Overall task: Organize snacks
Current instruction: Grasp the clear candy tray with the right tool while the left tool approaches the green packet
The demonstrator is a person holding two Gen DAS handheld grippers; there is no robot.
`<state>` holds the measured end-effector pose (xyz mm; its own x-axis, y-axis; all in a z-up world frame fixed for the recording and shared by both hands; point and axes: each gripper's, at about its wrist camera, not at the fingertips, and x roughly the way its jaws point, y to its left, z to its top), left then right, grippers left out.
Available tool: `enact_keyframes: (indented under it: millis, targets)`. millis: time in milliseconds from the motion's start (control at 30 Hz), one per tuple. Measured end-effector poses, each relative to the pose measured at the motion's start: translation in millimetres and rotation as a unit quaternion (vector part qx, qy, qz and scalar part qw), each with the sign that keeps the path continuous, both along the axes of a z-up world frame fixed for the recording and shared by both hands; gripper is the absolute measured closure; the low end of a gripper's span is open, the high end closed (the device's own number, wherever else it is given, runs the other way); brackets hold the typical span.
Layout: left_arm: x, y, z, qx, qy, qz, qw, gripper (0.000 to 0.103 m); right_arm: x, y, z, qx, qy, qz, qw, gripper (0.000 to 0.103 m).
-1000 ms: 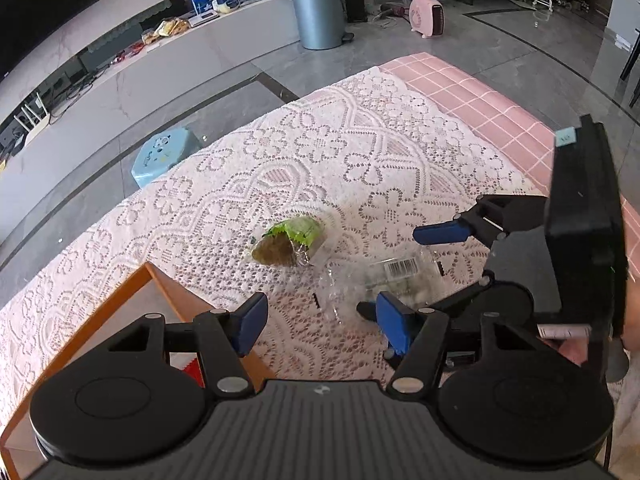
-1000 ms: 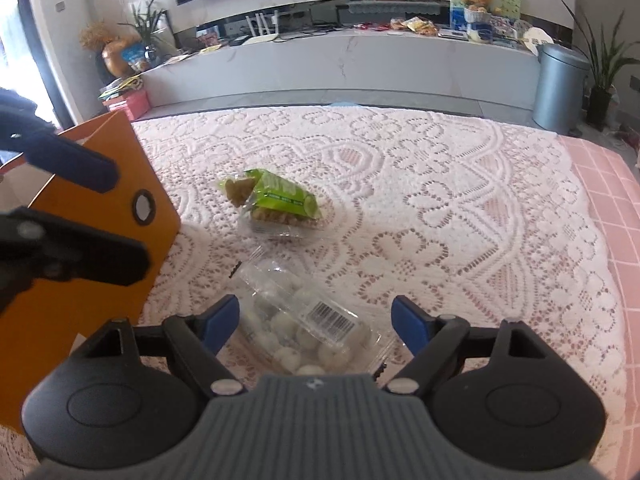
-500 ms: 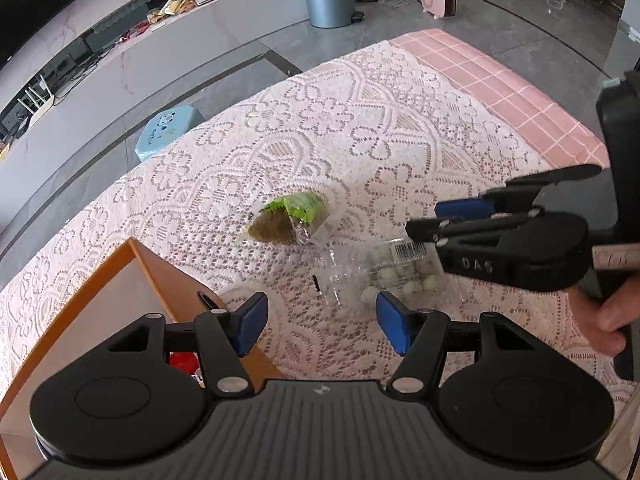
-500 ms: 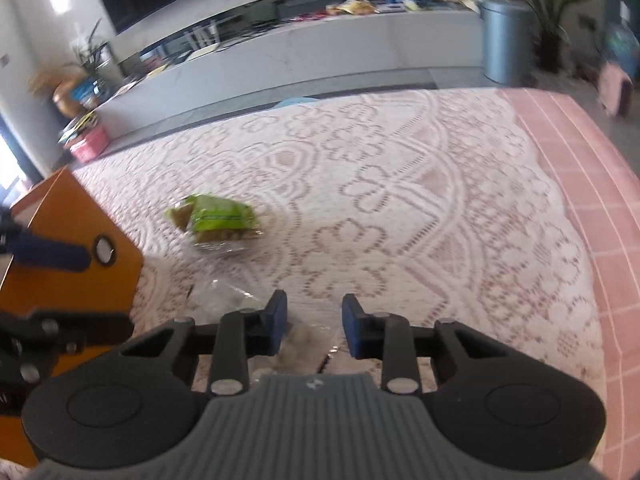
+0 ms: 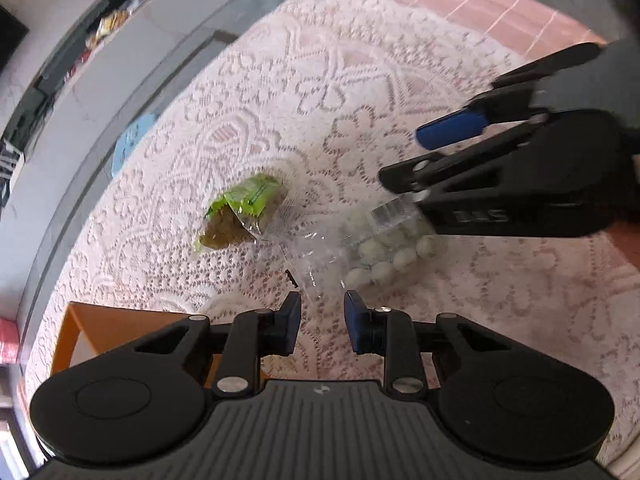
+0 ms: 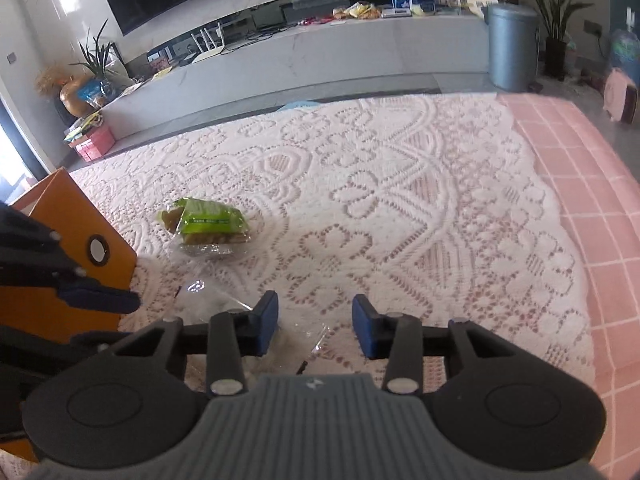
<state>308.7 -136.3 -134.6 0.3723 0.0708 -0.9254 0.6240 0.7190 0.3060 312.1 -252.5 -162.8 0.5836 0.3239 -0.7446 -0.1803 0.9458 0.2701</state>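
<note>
A clear bag of white round candies lies on the lace tablecloth. A green snack packet lies to its left and also shows in the right wrist view. My left gripper hovers just in front of the clear bag's loose edge, jaws narrowed but apart, empty. My right gripper is open above the clear bag's crumpled film; in the left wrist view it hangs over the candies.
An orange box stands at the left, and its corner shows in the left wrist view. The pink checked cloth lies at the right of the table. A grey bin stands on the floor beyond.
My right gripper, nearly shut half a second ago, has opened again over the clear bag. My left gripper's jaws have narrowed and it has tilted toward the candies.
</note>
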Motion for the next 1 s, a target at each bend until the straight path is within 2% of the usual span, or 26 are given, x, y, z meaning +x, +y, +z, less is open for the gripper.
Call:
enact_keyframes:
  millis: [33, 67, 100, 167, 233, 300, 400, 500, 533, 567, 600, 667, 733, 767, 800, 833, 900, 1000]
  targets:
    - [3.8, -0.8, -2.3, 0.006, 0.007, 0.008, 0.9999, 0.072, 0.8, -1.6, -0.2, 0.006, 0.004, -0.001, 1.000, 0.075]
    - [6.2, -2.2, -3.4, 0.012, 0.007, 0.014, 0.9998, 0.072, 1.3, -3.0, 0.0, 0.014, 0.009, -0.003, 1.000, 0.088]
    - [8.0, -3.9, -4.7, 0.025, 0.007, 0.019, 0.9995, 0.071, 1.6, -5.0, 0.7, 0.026, 0.015, -0.002, 1.000, 0.094]
    - [11.6, -7.3, -10.6, 0.052, 0.015, 0.030, 0.9981, 0.072, 0.6, -5.9, 1.6, 0.039, 0.023, 0.004, 0.999, 0.096]
    - [16.5, -7.7, -15.0, 0.056, 0.029, 0.041, 0.9972, 0.072, -0.3, -4.3, 1.7, 0.035, 0.028, 0.009, 0.999, 0.097]
    - [24.8, -3.8, -15.5, 0.046, 0.032, 0.067, 0.9962, 0.072, -1.4, -4.6, 2.9, 0.041, 0.038, 0.016, 0.998, 0.097]
    - [31.4, 2.5, -10.8, 0.019, 0.011, 0.095, 0.9952, 0.073, -6.1, -4.3, 4.4, 0.049, 0.045, 0.034, 0.997, 0.096]
    - [29.9, 10.5, -3.0, -0.003, -0.006, 0.108, 0.9941, 0.073, -12.8, -1.0, 10.0, 0.043, 0.016, 0.053, 0.998, 0.085]
    - [28.3, 12.8, 1.5, -0.008, -0.011, 0.108, 0.9940, 0.073, -14.6, 1.3, 12.1, 0.046, 0.004, 0.063, 0.997, 0.078]
    - [25.4, 16.6, 6.8, -0.011, -0.018, 0.108, 0.9940, 0.073, -15.9, 4.1, 13.4, 0.047, -0.006, 0.074, 0.996, 0.061]
    - [23.7, 19.0, 11.9, -0.012, -0.025, 0.107, 0.9939, 0.073, -17.3, 8.2, 14.5, 0.044, -0.017, 0.084, 0.995, 0.053]
    - [20.5, 25.5, 23.2, -0.016, -0.041, 0.108, 0.9932, 0.073, -20.9, 21.0, 13.5, 0.017, -0.040, 0.104, 0.994, 0.051]
    - [18.2, 31.2, 34.2, -0.030, -0.056, 0.109, 0.9919, 0.073, -24.0, 32.1, 11.3, -0.007, -0.055, 0.118, 0.991, 0.041]
    - [16.2, 33.5, 39.5, -0.042, -0.063, 0.108, 0.9912, 0.072, -25.9, 38.2, 9.3, -0.016, -0.064, 0.125, 0.990, 0.033]
    - [16.5, 35.9, 42.8, -0.052, -0.067, 0.107, 0.9907, 0.069, -26.3, 42.0, 8.0, -0.021, -0.070, 0.129, 0.989, 0.028]
    - [17.1, 38.2, 45.4, -0.062, -0.070, 0.103, 0.9903, 0.067, -27.0, 46.9, 6.4, -0.027, -0.076, 0.133, 0.988, 0.027]
    - [15.5, 40.5, 49.7, -0.074, -0.081, 0.090, 0.9899, 0.056, -26.1, 53.4, 2.7, -0.041, -0.085, 0.135, 0.986, 0.024]
    - [12.4, 38.6, 50.2, -0.066, -0.100, 0.057, 0.9911, 0.044, -23.8, 58.3, -6.1, -0.060, -0.078, 0.134, 0.986, 0.026]
